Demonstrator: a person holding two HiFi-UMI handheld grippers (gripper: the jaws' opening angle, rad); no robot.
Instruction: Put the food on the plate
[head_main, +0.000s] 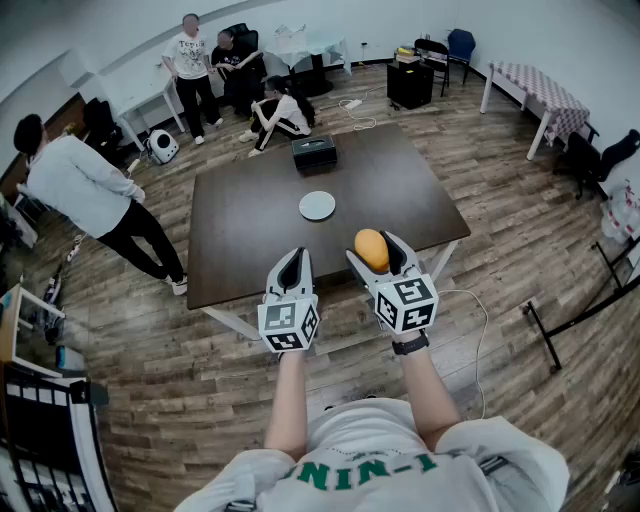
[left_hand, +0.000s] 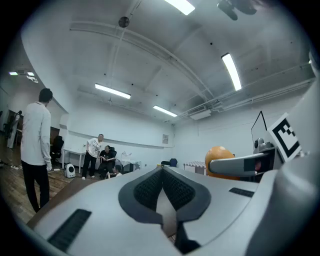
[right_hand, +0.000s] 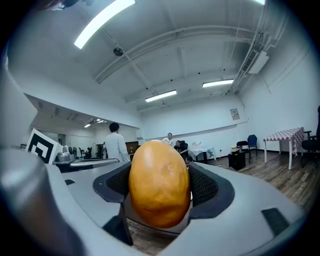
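Your right gripper (head_main: 375, 252) grasps the food (head_main: 370, 246), an orange-yellow oval pressed between both pads. The food is held off the plate (head_main: 317, 206), on the plate's near right side, by the table (head_main: 240, 235) edge. Your left gripper (head_main: 292, 262) has its jaws clenched together on nothing, on the plate's near side. A black box (head_main: 314, 152) stands on the plate's far side.

The room is being lit brightly by ceiling strip lights (left_hand: 231, 71); frame edges are being bent and darkened by wide-angle lenses.
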